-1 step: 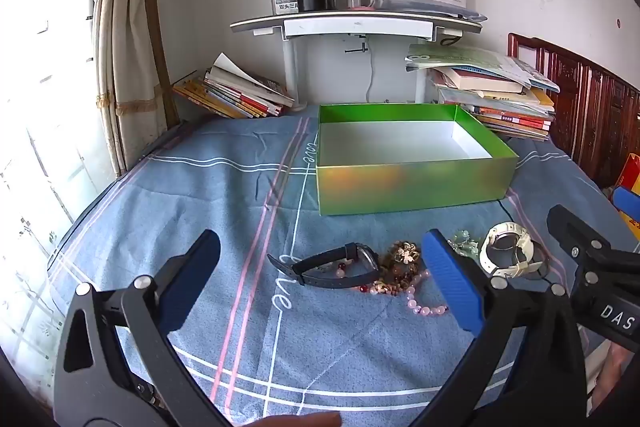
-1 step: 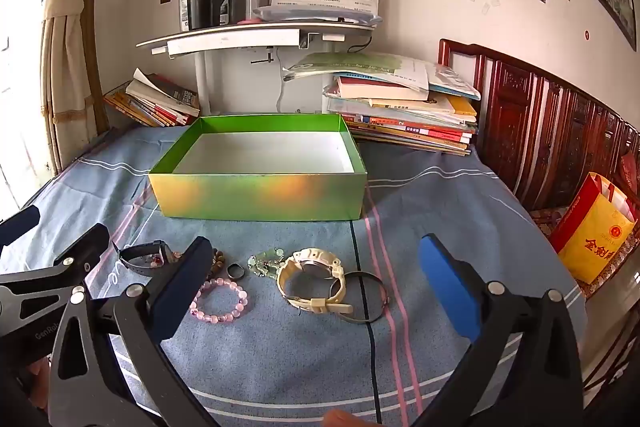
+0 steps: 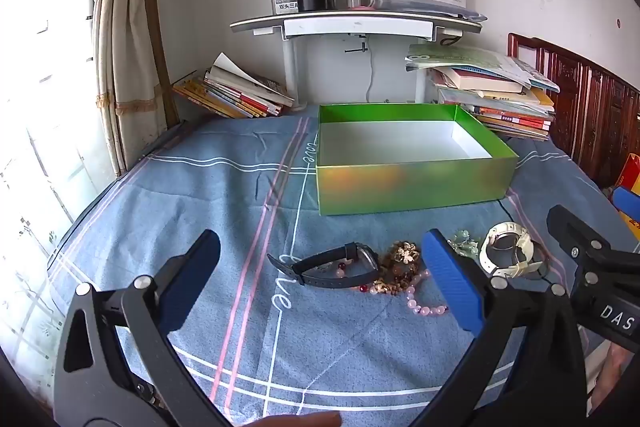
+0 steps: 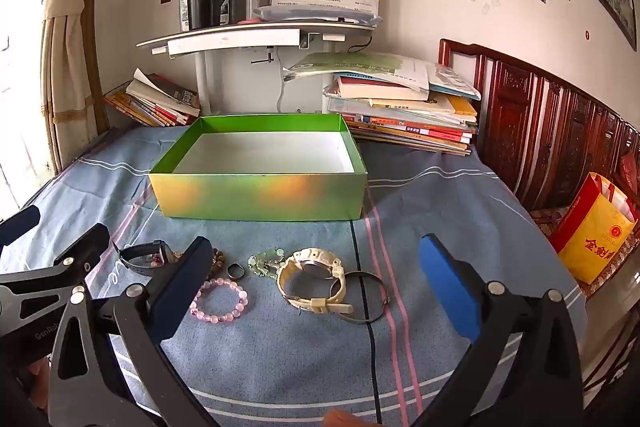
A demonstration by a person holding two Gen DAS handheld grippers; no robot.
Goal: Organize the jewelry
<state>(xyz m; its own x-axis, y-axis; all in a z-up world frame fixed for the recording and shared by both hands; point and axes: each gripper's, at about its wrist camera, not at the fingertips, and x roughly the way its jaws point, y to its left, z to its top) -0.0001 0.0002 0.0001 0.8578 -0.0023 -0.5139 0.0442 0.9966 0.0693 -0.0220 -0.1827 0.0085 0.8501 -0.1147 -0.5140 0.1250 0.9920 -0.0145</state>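
The jewelry lies in a loose row on the blue bedsheet (image 4: 280, 355), in front of the green box (image 4: 260, 197), running from left to right along the box's long front wall. In the right wrist view the row is, from the left: a black watch (image 4: 146, 259), a small dark ring (image 4: 236, 271), a pink bead bracelet (image 4: 219, 301) a little nearer to the camera, a pale green beaded piece (image 4: 264, 263), a cream watch (image 4: 314, 281) and a thin metal bangle (image 4: 366, 297) that touches the cream watch. The black watch (image 3: 340, 265) lies on its side, its strap closed in a loop whose long axis goes left to right. The cream watch also lies on its side, its clasp end pointing to the right and toward the camera. The box is open at the top, its long side facing the grippers, and its white bottom shows nothing inside. The left gripper (image 3: 320, 279) hangs over the black watch with its jaws wide apart and nothing between the pads. The right gripper (image 4: 316, 279) is also spread wide, above the cream watch, and grips nothing.
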